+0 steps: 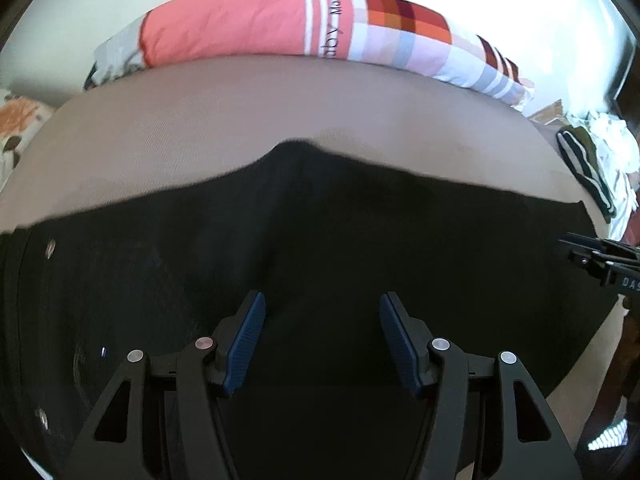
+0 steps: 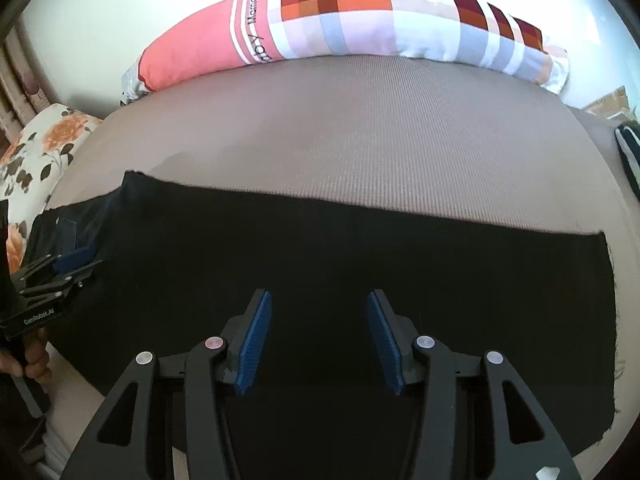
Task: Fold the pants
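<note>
Black pants (image 1: pixel 320 240) lie flat on a taupe bed surface (image 1: pixel 240 120), laid lengthwise from left to right. In the right wrist view the pants (image 2: pixel 360 264) end in a straight hem edge at the right. My left gripper (image 1: pixel 322 308) is open, just above the pants near the waist end, where metal buttons show. My right gripper (image 2: pixel 319 308) is open over the leg part, holding nothing. The right gripper shows at the right edge of the left wrist view (image 1: pixel 600 256). The left gripper shows at the left in the right wrist view (image 2: pixel 60 268).
A long pink and checked pillow (image 1: pixel 320 28) lies along the far side of the bed, against a white wall. A floral pillow (image 2: pixel 44 148) sits at the left. A pile of striped and white clothes (image 1: pixel 592 160) lies at the right end.
</note>
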Tool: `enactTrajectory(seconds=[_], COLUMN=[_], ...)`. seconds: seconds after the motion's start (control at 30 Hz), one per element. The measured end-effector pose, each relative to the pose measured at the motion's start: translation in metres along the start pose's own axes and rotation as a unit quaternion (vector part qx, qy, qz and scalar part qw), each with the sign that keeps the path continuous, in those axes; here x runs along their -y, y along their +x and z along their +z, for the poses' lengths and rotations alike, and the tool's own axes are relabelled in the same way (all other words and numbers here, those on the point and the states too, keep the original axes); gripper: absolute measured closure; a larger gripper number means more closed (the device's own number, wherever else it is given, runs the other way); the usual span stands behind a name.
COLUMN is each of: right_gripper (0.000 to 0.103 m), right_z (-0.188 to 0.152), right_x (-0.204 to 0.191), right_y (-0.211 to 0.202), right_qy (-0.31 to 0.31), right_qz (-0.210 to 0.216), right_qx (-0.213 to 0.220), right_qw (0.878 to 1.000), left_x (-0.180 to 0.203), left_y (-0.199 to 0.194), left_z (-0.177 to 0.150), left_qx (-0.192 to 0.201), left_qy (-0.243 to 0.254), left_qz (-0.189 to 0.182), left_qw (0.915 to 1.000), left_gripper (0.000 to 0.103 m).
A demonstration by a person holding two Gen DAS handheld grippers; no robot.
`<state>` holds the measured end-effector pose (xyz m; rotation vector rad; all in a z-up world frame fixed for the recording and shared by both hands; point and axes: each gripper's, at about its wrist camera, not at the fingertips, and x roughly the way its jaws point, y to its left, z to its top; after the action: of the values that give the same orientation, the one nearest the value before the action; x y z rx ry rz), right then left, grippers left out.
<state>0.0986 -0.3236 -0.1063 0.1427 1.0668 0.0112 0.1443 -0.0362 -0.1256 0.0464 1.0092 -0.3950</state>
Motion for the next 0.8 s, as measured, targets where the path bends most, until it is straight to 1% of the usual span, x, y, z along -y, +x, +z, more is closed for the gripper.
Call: enactTrajectory(seconds=[0.2,0.37,0.5,0.63,0.8], right_gripper=[0.056,0.054,0.054,0.054,0.055], right_z=[-0.020,-0.028,-0.032,-0.038,-0.040], right_x=[0.009,0.014,0.021,0.035,0.067], right_y=[0.004,0.001,-0.003,-0.009,-0.016], right_qy=[0.005,0.006,0.002,0.001,0.018], right_qz=[-0.019,-0.033,-0.041,-0.047,-0.071], right_qx=[-0.015,-0.007,-0.004,-0.005,-0.006], right_qw=[1.000,0.999,0.999,0.999,0.997], left_x=[-0.002,0.001,0.006,0.007,0.008], left_y=[-0.007,-0.007,-0.006,-0.005,-0.005], left_z=[-0.012,-0.018,-0.020,-0.021,-0.021], left_qx=[0.009,0.022,0.025,0.026,0.026], left_qy=[-0.005,0.005,0.017,0.017,0.020], left_qz=[0.009,0.017,0.028,0.029,0.030], left_qw=[0.9999,0.9996,0.9992,0.9991,0.9990], left_gripper=[0.043,0.042,0.039,0.038,0.036])
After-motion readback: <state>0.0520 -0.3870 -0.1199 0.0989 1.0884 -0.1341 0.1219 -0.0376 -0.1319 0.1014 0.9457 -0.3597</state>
